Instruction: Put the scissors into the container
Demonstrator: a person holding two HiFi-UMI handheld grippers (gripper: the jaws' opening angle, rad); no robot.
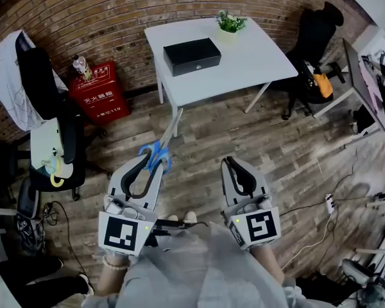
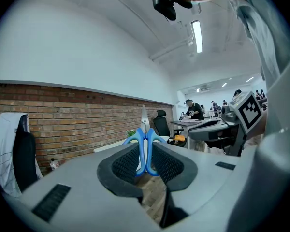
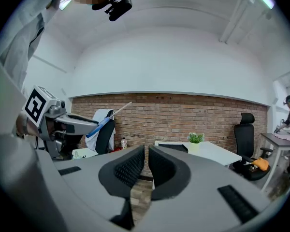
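Blue scissors (image 1: 157,151) in left gripper (image 1: 149,162), red box (image 1: 97,95), white Chinese lettering

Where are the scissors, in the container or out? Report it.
Out. The scissors are clamped in the left tongs, over the floor, apart from the black container on the table.

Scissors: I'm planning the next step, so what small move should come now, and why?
Probably carry the left gripper forward toward the white table. Its jaws are shut on the blue scissors, blades pointing ahead, while the black container sits on that table, well beyond both grippers.
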